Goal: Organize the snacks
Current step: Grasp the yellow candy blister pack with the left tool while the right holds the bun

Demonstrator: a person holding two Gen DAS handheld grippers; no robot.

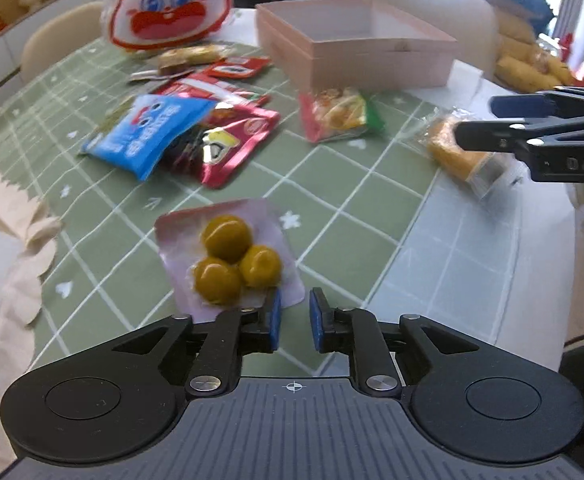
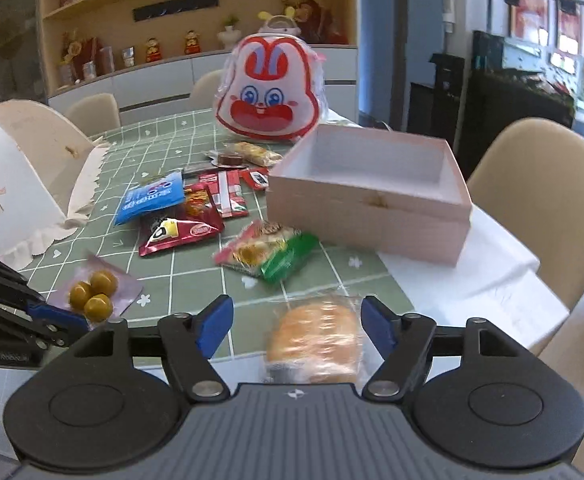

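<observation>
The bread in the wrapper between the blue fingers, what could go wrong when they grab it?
The wrapped bread sits between the right gripper's open fingers and looks soft, so a hard squeeze may squash it. Its clear wrapper looks slippery, so it might slide out on the way to the pink box. The left gripper is open beside the olive packet and could nudge it.

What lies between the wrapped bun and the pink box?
One snack packet, red, yellow and green, lies on the green tablecloth between wrapped bun and pink box, clearest in the right wrist view.
</observation>
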